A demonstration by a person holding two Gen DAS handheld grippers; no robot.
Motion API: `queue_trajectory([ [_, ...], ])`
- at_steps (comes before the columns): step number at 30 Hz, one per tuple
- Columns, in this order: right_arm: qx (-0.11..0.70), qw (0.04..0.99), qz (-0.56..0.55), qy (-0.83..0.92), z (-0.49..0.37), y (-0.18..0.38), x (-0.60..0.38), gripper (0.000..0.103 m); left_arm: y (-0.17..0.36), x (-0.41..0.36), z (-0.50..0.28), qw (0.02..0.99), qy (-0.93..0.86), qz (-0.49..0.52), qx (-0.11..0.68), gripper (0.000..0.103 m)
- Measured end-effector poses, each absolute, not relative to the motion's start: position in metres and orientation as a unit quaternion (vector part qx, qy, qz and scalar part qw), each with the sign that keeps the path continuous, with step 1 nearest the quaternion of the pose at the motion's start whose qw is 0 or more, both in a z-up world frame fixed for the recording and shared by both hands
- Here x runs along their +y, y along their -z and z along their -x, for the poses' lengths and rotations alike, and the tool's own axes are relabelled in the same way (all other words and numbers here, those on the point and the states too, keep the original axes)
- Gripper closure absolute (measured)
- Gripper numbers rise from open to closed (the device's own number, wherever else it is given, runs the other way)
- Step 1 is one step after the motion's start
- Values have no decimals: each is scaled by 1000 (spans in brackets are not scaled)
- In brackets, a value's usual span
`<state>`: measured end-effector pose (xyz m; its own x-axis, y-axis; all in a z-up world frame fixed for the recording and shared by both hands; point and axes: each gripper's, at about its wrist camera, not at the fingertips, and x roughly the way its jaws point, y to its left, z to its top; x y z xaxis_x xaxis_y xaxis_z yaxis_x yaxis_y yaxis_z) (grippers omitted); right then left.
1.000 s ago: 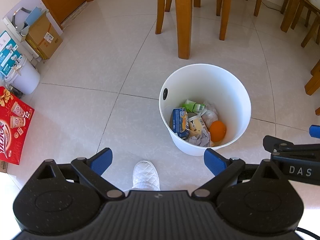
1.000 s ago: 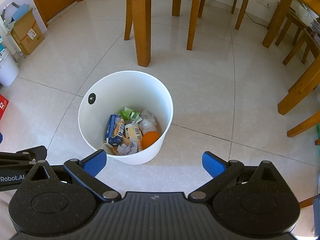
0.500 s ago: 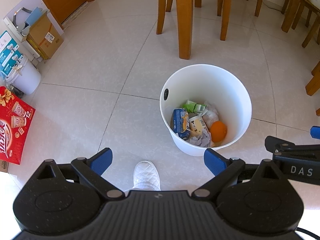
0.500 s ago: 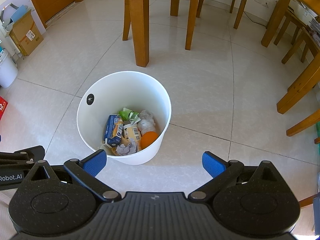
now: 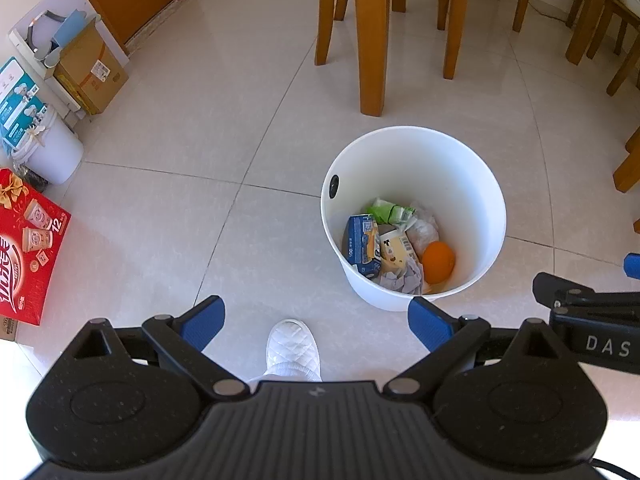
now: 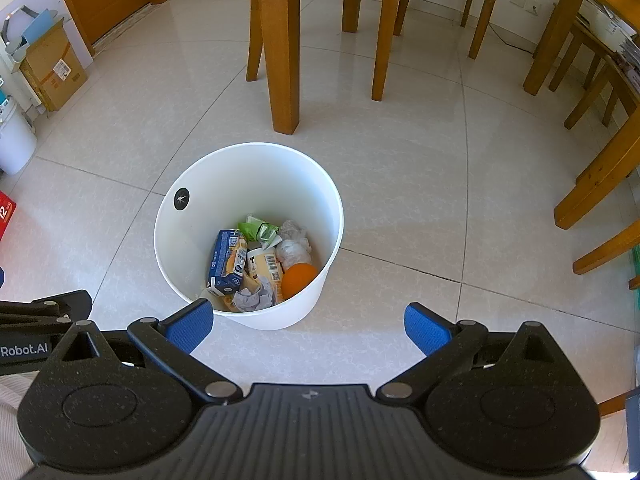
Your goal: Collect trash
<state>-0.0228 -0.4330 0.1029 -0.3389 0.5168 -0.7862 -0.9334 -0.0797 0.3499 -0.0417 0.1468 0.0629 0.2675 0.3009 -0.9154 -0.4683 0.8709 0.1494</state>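
A white round bin (image 5: 472, 160) (image 6: 320, 184) stands on the tiled floor. Inside lie a blue carton (image 5: 362, 244) (image 6: 226, 262), a green wrapper (image 5: 386, 211) (image 6: 256, 230), a beige carton (image 6: 266, 266), crumpled paper (image 5: 404, 278) (image 6: 256, 296) and an orange (image 5: 438, 261) (image 6: 298, 276). My left gripper (image 5: 316, 316) hangs open above the floor, left of and nearer than the bin, nothing between its blue pads. My right gripper (image 6: 309, 322) is open too, just above the bin's near rim, holding nothing.
A wooden table leg (image 5: 374, 40) (image 6: 280, 44) and chairs (image 6: 376, 8) stand behind the bin. More chair legs (image 6: 600, 168) are at the right. Cardboard box (image 5: 90, 68), white bucket (image 5: 52, 152) and red box (image 5: 24, 248) line the left wall. A person's white slipper (image 5: 293, 350) is below.
Both views have crept slightly: the bin sits a little lower and further left in the right wrist view. Both grippers stay open and empty.
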Motion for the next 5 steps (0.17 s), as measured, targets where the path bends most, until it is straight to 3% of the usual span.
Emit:
queue_trajectory([
  [5,433,522,240,-695,23,-103,-433,0,-63,147,41,793,-243,75,554,5],
])
